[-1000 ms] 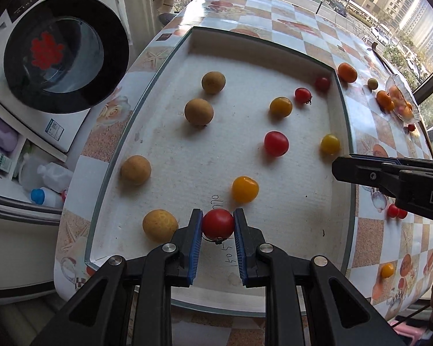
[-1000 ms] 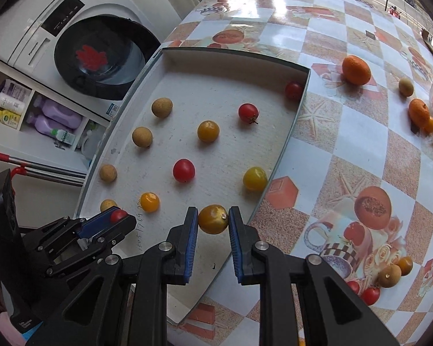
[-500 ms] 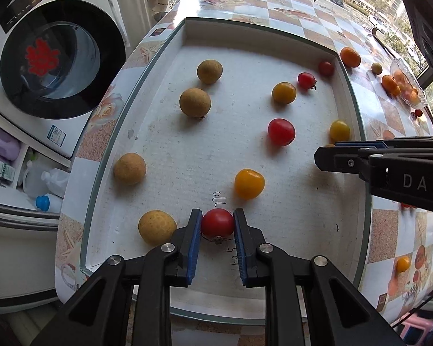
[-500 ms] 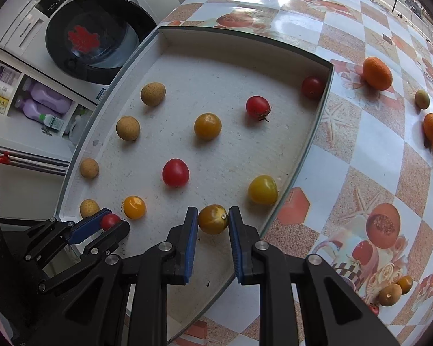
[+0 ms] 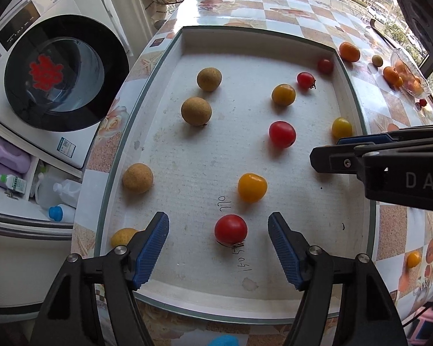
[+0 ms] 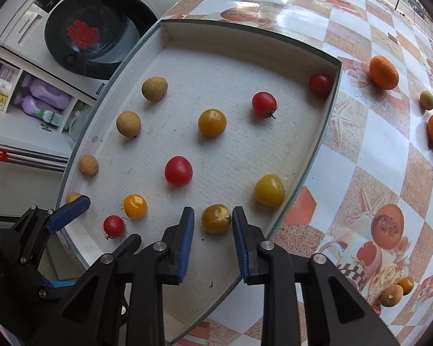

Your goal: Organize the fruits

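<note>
A white foam tray (image 5: 187,37) holds rows of fruit: brown longans (image 5: 196,111) on the left, yellow and red cherry tomatoes to the right. My left gripper (image 5: 218,216) points down at the tray's near edge. Its jaws are opening, and a red tomato (image 5: 231,229) rests on the tray between them, clear of both pads. In the right wrist view my right gripper (image 6: 212,210) is opening around a dark yellow tomato (image 6: 216,218) lying on the tray (image 6: 245,28). Narrow gaps show beside it. The right gripper (image 5: 326,158) also enters the left view from the right.
On the checkered tablecloth right of the tray lie an orange (image 6: 384,72), a small green-brown fruit (image 6: 426,100) and a glass dish of oranges (image 5: 410,75). More small fruit (image 6: 392,295) lies near the table's front right. A washing machine (image 5: 57,72) and bottles (image 5: 8,164) stand below on the left.
Both grippers were shut on their tomatoes and have now opened. The red tomato and the dark yellow tomato lie free on the tray. The right gripper has sunk slightly toward the tray.
</note>
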Tool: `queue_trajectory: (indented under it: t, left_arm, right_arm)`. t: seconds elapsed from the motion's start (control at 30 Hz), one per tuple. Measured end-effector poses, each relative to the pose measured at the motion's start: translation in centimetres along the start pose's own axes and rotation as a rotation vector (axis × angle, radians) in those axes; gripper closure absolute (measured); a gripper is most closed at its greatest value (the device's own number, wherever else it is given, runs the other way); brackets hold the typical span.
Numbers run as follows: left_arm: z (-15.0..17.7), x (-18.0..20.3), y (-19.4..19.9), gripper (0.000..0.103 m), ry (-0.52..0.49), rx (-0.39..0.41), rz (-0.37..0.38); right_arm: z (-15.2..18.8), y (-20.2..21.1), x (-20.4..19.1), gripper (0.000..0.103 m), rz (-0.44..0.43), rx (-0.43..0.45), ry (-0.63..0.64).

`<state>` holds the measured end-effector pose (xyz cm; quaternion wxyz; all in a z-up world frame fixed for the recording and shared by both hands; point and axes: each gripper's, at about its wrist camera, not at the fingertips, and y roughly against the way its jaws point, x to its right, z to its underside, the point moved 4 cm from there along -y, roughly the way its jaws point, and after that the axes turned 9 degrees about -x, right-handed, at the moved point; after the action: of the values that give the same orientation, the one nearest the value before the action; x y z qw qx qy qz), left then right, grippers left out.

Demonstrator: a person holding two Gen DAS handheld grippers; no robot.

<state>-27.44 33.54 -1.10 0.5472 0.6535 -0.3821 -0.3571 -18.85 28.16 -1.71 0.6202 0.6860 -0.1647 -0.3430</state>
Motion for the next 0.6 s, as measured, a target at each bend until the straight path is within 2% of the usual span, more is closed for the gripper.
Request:
queue_trajectory:
  t: [0.03,0.07,0.1,0.17,0.2,0.27,0.43,0.53,0.57,0.6]
  left_arm:
    - [-0.1,0.0,0.1,0.03,-0.003,-0.006,0.003]
    - [-0.1,0.1,0.2,0.03,-0.008,-0.009,0.004]
    - [-0.2,0.2,0.4,0.03,-0.013,-0.007,0.007]
    - [-0.2,0.5,0.8,0.03,-0.024,-0.005,0.006]
    - [-0.2,0.5,0.9,0.023,-0.027,-0.008,0.008]
    - [-0.3,0.5,1.4,0.002,-0.026,-0.007,0.008]
    - [-0.2,0.6,2.1,0.001,-0.04,-0.028,-0.011]
    - [-0.1,0.4,2.8,0.001,-0.045,-0.015,-0.026]
    - [-0.2,0.3,3.2,0.001,-0.044,-0.009,-0.036]
    - [-0.2,0.2,3.6,0.001,-0.042,-0.006,-0.046]
  right_arm:
    - [0.0,0.5,-0.1,0.058,-0.007,0.009,0.0]
    - [0.0,1.0,-0.3,0.044,-0.005,0.017,0.002]
    - [0.1,1.4,-0.4,0.035,0.01,0.027,0.004]
    - [0.2,2.4,-0.7,0.028,0.009,0.046,0.006]
    - [0.3,2.9,-0.8,0.023,0.02,0.049,0.002]
    - [0.6,3.5,-0.7,0.023,0.04,0.047,-0.012]
    - [1.1,4.5,0.2,0.015,0.071,0.024,-0.058]
    - [1.6,4.6,0.6,0.006,0.091,0.004,-0.081]
    - [1.7,4.8,0.7,0.0,0.099,-0.001,-0.086]
    - [1.8,4.9,0.7,0.0,0.105,-0.001,-0.092]
